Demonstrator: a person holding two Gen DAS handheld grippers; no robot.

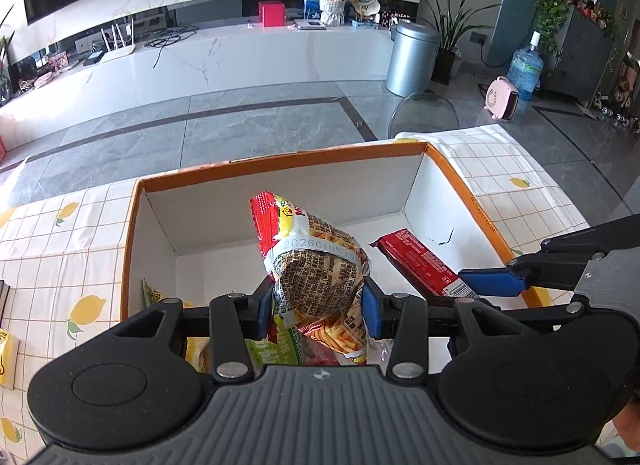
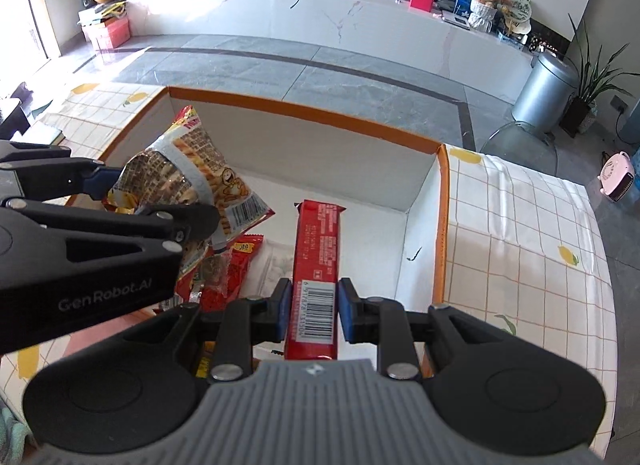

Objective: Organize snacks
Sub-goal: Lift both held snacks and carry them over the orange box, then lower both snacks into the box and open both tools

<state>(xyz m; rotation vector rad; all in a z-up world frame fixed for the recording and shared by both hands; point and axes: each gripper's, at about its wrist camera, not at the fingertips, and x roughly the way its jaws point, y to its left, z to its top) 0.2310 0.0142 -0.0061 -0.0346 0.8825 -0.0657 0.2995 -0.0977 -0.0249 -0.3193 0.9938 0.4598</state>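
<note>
Over the orange-rimmed box (image 1: 280,163), the left gripper (image 1: 316,307) pinches a fries bag (image 1: 316,265); at three o'clock, the right gripper (image 2: 314,311) clamps a red biscuit pack (image 2: 318,237). Several snacks (image 2: 240,265) already lie inside at six o'clock; both held packs seemingly await release.
</note>
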